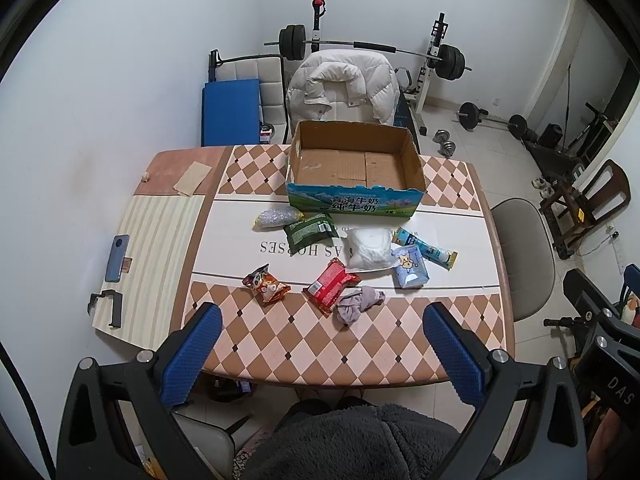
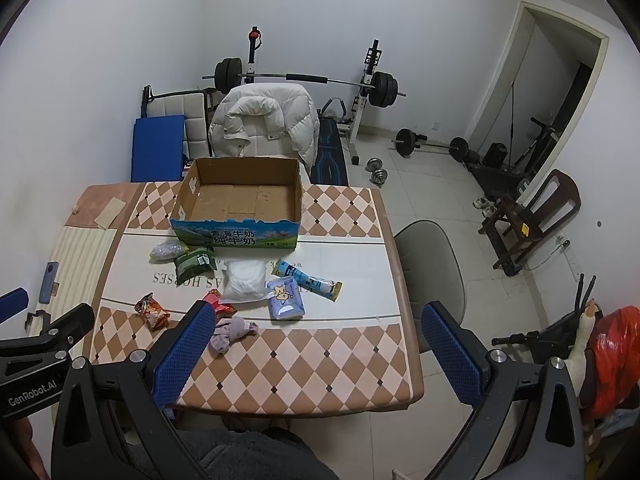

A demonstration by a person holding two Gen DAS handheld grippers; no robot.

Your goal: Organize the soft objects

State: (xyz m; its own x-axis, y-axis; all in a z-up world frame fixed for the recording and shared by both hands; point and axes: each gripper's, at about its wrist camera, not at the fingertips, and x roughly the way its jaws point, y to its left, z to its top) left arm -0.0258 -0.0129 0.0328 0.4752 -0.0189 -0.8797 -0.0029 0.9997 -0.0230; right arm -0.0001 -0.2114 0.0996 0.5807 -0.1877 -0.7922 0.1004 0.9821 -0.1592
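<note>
An open, empty cardboard box stands at the far side of the table. In front of it lie several soft items: a clear bag, a green pouch, a white bag, a long blue-yellow packet, a light blue pack, a red packet, an orange snack bag and a crumpled purple cloth. My left gripper is open above the table's near edge. My right gripper is open, its left finger hiding part of the red packet.
A checkered table carries a phone and a black clip on a mat at left. A grey chair stands at right, a white jacket on a chair behind the box. Gym weights line the wall.
</note>
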